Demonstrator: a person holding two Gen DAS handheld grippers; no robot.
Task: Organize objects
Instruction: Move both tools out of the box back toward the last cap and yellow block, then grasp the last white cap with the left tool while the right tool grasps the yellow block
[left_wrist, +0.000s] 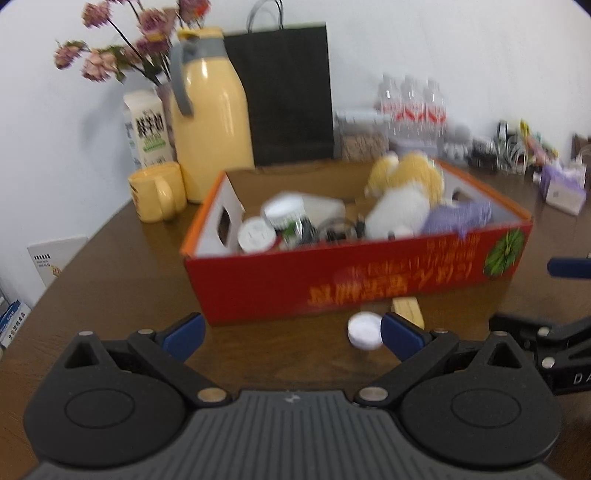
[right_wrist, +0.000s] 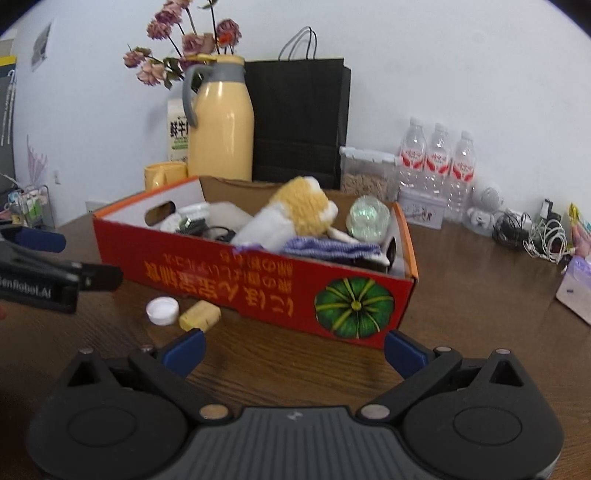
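A: Where's the red box (right_wrist: 258, 284)?
B: Mid bench (right_wrist: 461, 295), long side w/ the pumpkin print facing the cams. Open top.

A: What's in it?
B: Plush toy (right_wrist: 295, 218), yellow & white, lying over a purple knit cloth (right_wrist: 332, 247). Clear glass ball (right_wrist: 369, 216) at the right end. On the left end, white-lidded jars (left_wrist: 256, 234) & some dark bits, too blurred to ID.

A: Anything loose outside?
B: Yes, 2 things on the bench just in front of the box: a white cap (right_wrist: 162, 310) & a pale yellow block (right_wrist: 199, 315) right beside it, close to the box wall.

A: Left tool?
B: Left tool (left_wrist: 291, 332) low over the bench, blue pads wide apart, nothing between them. The cap sits just inside its right pad in the left wrist view.

A: Right tool?
B: Right tool (right_wrist: 293, 349) also spread wide & empty, aimed at the pumpkin end of the box. Left tool shows at the left edge of its view.

A: Behind the box?
B: Yellow thermos jug (right_wrist: 221, 129) w/ grey handle, yellow mug (left_wrist: 159, 195), milk carton (left_wrist: 146, 129), dried pink flowers (right_wrist: 184, 44), black paper bag (right_wrist: 299, 118). Further right: 3 water bottles (right_wrist: 437, 158), a clear container (right_wrist: 365, 173), tangle of cables (right_wrist: 532, 232).
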